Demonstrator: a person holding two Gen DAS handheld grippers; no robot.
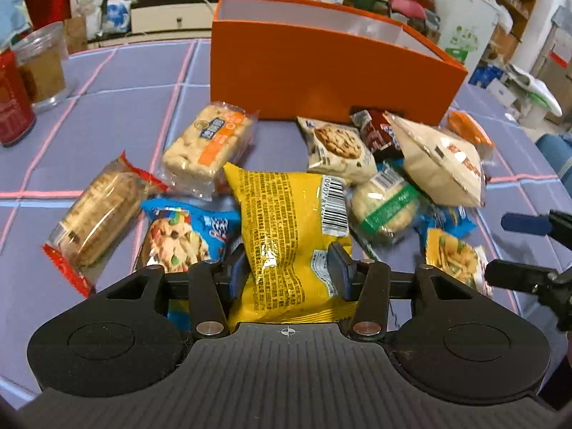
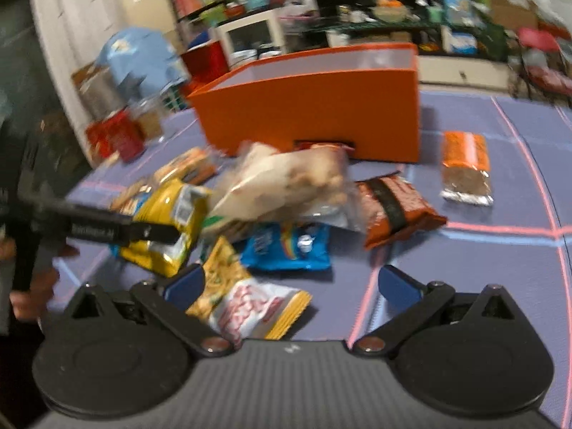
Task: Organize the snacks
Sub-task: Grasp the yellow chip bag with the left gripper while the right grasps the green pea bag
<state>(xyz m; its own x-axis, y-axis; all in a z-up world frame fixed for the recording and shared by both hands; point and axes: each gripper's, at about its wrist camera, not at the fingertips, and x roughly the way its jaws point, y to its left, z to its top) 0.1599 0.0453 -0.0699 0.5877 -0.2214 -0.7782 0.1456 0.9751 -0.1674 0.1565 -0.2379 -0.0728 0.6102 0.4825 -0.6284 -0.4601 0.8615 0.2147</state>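
Snacks lie heaped on the purple table [image 1: 118, 107], in front of the orange box [image 1: 321, 71] that stands toward its far edge. Left gripper [image 1: 291, 268]: fingers clamped on the yellow bag [image 1: 286, 214], at the near side of the heap. Right gripper [image 2: 289, 282]: fingers wide apart, nothing pinched; a noodle packet [image 2: 246, 304] lies between them, by the left finger (view blurred). An orange bar [image 2: 466, 168] sits apart near the table's right edge.
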